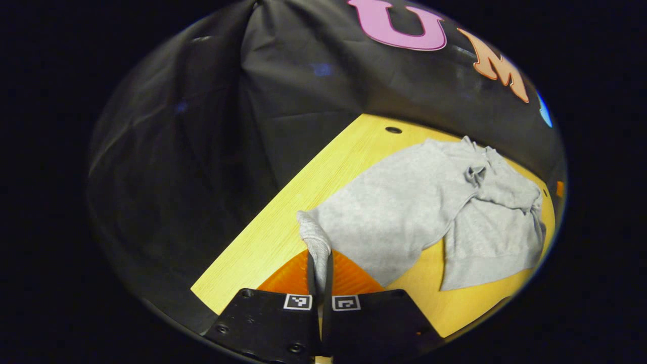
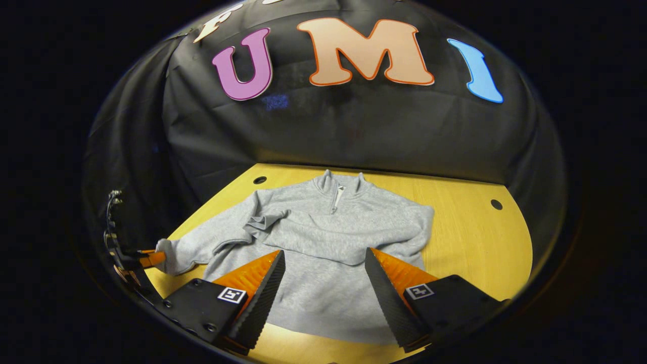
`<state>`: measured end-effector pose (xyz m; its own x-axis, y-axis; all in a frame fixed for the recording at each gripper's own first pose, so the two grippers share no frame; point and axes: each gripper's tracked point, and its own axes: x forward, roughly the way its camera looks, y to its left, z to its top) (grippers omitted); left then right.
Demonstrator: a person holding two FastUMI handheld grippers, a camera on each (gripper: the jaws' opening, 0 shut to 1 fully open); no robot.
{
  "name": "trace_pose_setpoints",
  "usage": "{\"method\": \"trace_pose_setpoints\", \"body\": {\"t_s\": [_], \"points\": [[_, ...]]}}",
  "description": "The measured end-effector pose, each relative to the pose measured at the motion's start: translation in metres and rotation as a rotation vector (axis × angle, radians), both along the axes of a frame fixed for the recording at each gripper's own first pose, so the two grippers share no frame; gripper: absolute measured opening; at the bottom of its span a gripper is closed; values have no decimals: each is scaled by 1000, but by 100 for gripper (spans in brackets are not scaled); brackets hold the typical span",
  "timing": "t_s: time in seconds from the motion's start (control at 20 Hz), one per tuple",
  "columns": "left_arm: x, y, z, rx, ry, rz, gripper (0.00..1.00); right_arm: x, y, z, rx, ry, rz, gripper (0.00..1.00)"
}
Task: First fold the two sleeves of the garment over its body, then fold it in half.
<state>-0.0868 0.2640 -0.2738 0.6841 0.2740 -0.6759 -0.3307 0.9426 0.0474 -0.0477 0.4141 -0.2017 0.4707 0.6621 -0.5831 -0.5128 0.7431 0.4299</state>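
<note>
The left hand-held gripper (image 1: 319, 268) is clamped down tight on the cuff (image 1: 314, 237) of the grey sweatshirt (image 1: 404, 212), both fingers pinching that ribbed end between them, and the sleeve runs forward and off to the gripper's right into the body of the garment. The sweatshirt lies flat on the yellow worktop (image 1: 273, 237), collar toward the booth's back wall.

Over in the right gripper view, the right hand-held gripper (image 2: 323, 283) hangs wide open, empty, with the sweatshirt's (image 2: 328, 237) lower body directly ahead between its spread fingers. The zip collar (image 2: 339, 187) sits straight ahead and farther off. Out at that gripper's far left, the left hand-held gripper (image 2: 144, 259) shows with the cuff (image 2: 164, 253) in its grip. The other sleeve (image 2: 323, 247) already appears to lie folded across the chest, though the creases make it hard to be sure.

Now, how will this thing handle? It's soft, thick fleece: light, floppy, no stiffness at all. It'll drape and sag from whatever point is pinched, and it'll drag on the worktop (image 2: 475, 242) rather than slide cleanly. Nothing fragile here. The ribbed cuff looks like the best hold for a sleeve, being denser and less likely to slip out. For the half-fold, I'd judge the hem corners nearest the right hand-held gripper are the spots to take, one per gripper, so the cloth lifts evenly.
</note>
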Motion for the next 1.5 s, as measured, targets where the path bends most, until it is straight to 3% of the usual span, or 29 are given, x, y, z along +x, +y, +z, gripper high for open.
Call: {"method": "trace_pose_setpoints", "body": {"t_s": [0.15,0.45,0.85,1.5], "points": [[29,-23,21,-22,-42,-55,0,-1,-20,-8,-10,8,-23,95],[93,-70,69,-26,-136,-178,0,-9,-61,-24,-26,34,-77,98],[170,-180,115,-17,-217,-405,0,-21,-113,-45,-53,75,-157,95],[226,-372,128,-47,-262,-702,2,-44,-178,-64,-93,118,-209,98]]}}
